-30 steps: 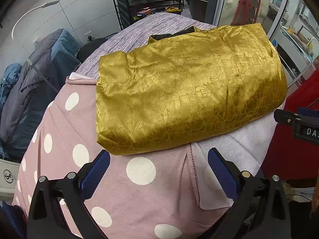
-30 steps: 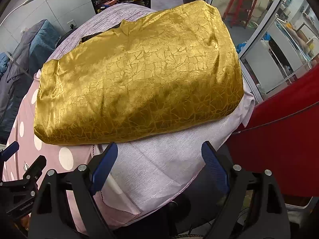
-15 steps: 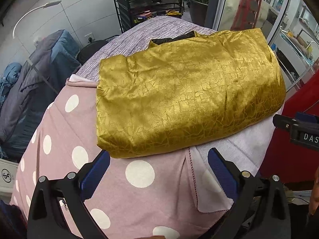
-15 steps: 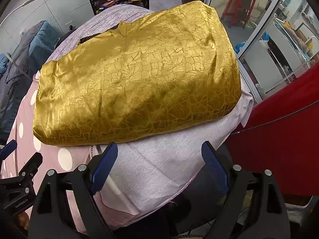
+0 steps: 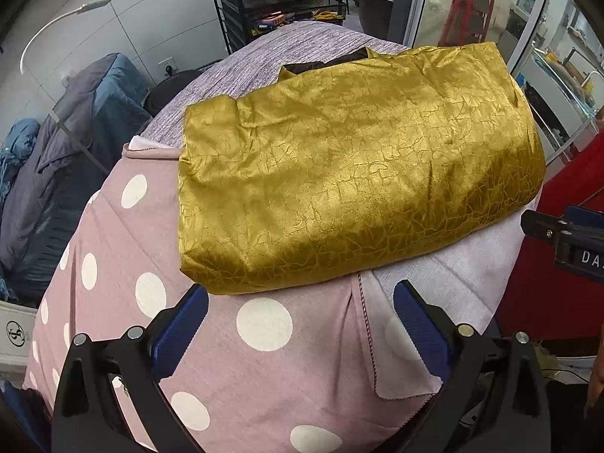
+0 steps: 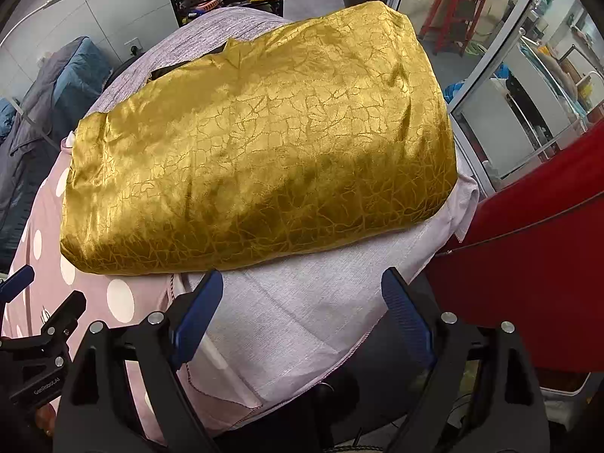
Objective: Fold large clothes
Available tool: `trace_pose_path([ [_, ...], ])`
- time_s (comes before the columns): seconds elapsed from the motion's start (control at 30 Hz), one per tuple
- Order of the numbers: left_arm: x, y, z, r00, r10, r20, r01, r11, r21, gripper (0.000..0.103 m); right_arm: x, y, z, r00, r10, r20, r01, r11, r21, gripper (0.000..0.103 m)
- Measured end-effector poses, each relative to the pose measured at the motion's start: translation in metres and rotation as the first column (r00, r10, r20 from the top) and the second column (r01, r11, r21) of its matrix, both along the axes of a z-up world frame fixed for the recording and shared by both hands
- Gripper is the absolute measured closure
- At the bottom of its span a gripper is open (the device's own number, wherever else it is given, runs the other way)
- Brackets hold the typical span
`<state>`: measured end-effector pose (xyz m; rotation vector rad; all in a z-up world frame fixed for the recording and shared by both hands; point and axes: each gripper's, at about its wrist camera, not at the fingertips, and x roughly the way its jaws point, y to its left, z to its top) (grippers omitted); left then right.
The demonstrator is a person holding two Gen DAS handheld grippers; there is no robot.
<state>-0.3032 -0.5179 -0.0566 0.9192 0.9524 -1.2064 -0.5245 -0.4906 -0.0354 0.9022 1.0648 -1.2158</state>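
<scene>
Two covers dress the work surface: a pink polka-dot sheet (image 5: 234, 339) at your left and a pale lilac cloth (image 6: 302, 309) at your right. On them lies the gold garment (image 5: 351, 181), folded to a broad rectangle with its near fold edge just ahead of both tongs. Your left gripper (image 5: 300, 324) and right gripper (image 6: 298, 309) stand wide open above the covers and hold nothing. You appear to be between folds. Judge the next move as pinching the near corners, one per gripper, for another fold.
</scene>
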Motion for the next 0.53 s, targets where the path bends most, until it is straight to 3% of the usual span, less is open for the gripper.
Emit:
trace_pose_path([
  [0.53,-0.0038,0.001,-0.0006,1.0,-0.005,0.031,0.005,1.0,0.015,0.006,0.0073,0.0025,-0.0034,1.0,0.021,-0.011,-0.021,1.0,0.003,0.018],
])
